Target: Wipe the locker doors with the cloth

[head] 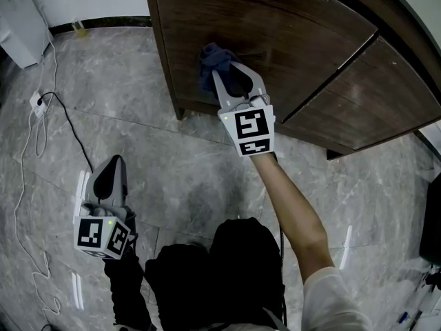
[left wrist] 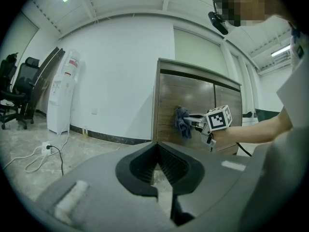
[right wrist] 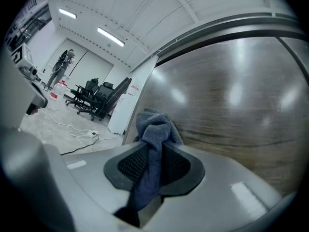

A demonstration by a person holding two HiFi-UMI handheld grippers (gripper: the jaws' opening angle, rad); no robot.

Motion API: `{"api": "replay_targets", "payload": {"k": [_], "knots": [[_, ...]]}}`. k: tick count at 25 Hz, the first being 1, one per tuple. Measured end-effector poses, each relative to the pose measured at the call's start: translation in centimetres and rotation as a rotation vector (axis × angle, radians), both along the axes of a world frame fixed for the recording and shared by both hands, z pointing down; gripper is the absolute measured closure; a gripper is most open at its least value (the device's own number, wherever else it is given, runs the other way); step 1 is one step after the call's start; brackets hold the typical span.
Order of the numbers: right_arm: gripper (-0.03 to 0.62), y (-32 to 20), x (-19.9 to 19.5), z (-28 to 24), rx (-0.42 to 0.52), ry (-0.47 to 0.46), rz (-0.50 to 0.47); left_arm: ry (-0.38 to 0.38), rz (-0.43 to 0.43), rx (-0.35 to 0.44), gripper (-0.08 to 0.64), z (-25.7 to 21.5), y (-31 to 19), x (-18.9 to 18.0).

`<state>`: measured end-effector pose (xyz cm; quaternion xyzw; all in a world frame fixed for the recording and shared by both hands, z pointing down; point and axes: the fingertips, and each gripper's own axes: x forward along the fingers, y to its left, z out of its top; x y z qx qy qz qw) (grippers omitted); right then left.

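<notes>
A grey marble floor (head: 172,164) bears the dark wooden locker (head: 289,40). Against the locker's left door, the right gripper (head: 227,67) grasps the blue-grey cloth (head: 209,61), which touches the wood. Well apart from the locker, the left gripper (head: 114,163) is clenched on nothing.

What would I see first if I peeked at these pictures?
A bunched blue cloth is pinched in the right gripper and held against the dark wooden locker door at the top. Lower left, the left gripper hangs over the grey marbled floor, shut and empty.
</notes>
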<state>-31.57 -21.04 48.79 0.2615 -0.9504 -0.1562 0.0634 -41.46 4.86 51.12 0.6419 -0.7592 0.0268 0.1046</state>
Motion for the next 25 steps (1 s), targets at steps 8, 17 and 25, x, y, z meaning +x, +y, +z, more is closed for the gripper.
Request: {"api": "replay_targets", "payload": {"k": [8, 17, 25], "knots": [[0.502, 0.0, 0.0, -3.5, 0.026, -0.045, -0.012, -0.002, 0.008, 0.009, 0.557, -0.9, -0.6, 0.4], [0.502, -0.4, 1.2, -5.9, 0.047, -0.083, -0.007, -0.013, 0.016, 0.018, 0.557, -0.9, -1.0, 0.7], [0.502, -1.1, 3.8, -6.8, 0.066, -0.100, 0.020, -0.016, 0.037, 0.011, 0.558, -1.0, -2.0, 2.1]]}}
